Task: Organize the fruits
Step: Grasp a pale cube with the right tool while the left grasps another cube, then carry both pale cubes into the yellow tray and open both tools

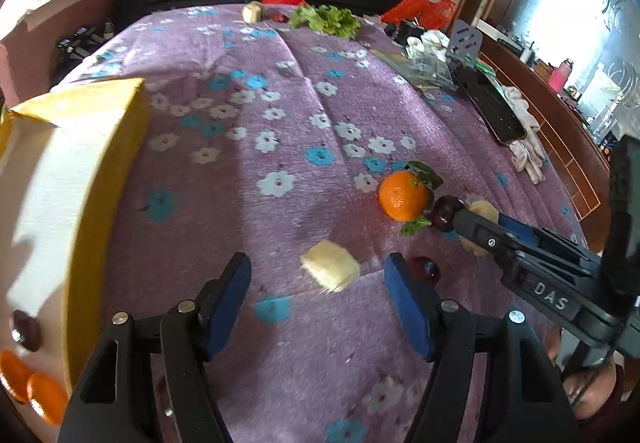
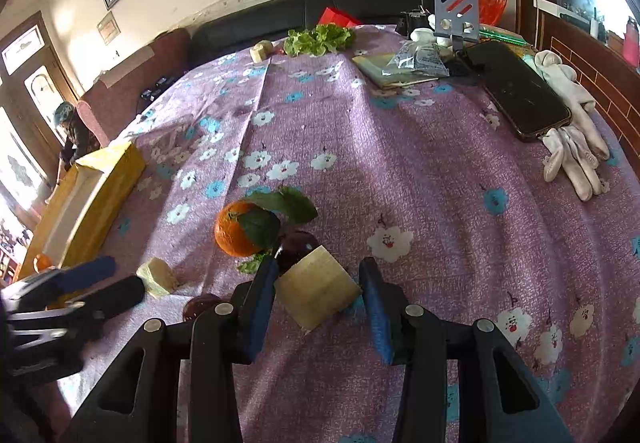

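Right claw (image 2: 318,299): pale cut fruit chunk (image 2: 318,293) sits between my pads at lower centre, left pad touching, right-side contact unclear. Left claw (image 1: 320,283): jaws apart around a second chunk (image 1: 331,271), not touching it. One leafy orange (image 2: 234,229), two dark plums (image 1: 446,213) (image 1: 425,270) nearby. Yellow box (image 1: 100,147), left edge: two oranges (image 1: 30,383), one plum (image 1: 26,329). Third chunk (image 1: 252,11) far top, by the lettuce (image 1: 326,19).

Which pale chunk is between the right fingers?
The flat-faced chunk beside the dark plum; another lies ahead of the left gripper, a third by the lettuce.
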{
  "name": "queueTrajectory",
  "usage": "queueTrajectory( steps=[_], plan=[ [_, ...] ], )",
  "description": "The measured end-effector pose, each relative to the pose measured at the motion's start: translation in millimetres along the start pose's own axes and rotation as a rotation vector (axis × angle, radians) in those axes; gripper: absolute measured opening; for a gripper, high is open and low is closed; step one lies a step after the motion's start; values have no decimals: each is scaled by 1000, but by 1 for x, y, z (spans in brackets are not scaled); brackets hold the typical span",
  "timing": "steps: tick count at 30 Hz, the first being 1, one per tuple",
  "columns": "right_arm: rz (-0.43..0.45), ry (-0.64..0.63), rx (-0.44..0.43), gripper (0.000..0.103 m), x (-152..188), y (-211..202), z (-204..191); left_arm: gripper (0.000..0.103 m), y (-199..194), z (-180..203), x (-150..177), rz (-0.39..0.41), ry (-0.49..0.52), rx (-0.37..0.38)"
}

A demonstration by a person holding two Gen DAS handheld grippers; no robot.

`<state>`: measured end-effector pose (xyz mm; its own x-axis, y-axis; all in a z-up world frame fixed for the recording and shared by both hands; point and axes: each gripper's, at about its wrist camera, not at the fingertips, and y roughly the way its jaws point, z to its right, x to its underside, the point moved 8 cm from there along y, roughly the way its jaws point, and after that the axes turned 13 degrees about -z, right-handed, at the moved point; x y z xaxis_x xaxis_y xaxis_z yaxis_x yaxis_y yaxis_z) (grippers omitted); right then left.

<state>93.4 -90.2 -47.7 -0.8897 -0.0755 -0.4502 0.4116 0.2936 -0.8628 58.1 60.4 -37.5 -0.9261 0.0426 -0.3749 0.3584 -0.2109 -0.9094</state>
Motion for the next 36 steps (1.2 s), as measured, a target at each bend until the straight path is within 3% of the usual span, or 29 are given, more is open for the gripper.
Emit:
queueTrajectory(
  steps=[1, 2, 5, 14, 22, 25, 28, 32, 36],
  plan=[
    [4, 5, 0, 46, -1, -1, 1, 64, 2, 3, -1, 1, 15, -13],
    [5, 8, 0, 46, -2, -1, 2, 38, 5, 7, 0, 3, 41, -44],
    [10, 19, -4, 46, -3, -3, 4, 16, 10, 11, 3, 1, 58, -56],
    [46, 20, -14, 46, -4, -11, 2, 16, -33, -3, 16, 77, -7, -31],
    [125, -25, -54, 46, -4, -29, -13, 17, -144, -38, 51, 248, -72, -7],
    [179, -77, -13, 46, -3, -41, -26, 17, -196, -57, 68, 321, -101, -14],
    [239, -116, 39, 46, -5, -66, -45, 17, -250, -78, 83, 389, -109, -51],
    [296, -156, -61, 46, -5, -126, -87, 17, -307, -108, 88, 442, -118, -125],
    [347, -247, -152, 46, -23, -190, -145, 17, -343, -143, 67, 436, -114, -268]
  ],
)
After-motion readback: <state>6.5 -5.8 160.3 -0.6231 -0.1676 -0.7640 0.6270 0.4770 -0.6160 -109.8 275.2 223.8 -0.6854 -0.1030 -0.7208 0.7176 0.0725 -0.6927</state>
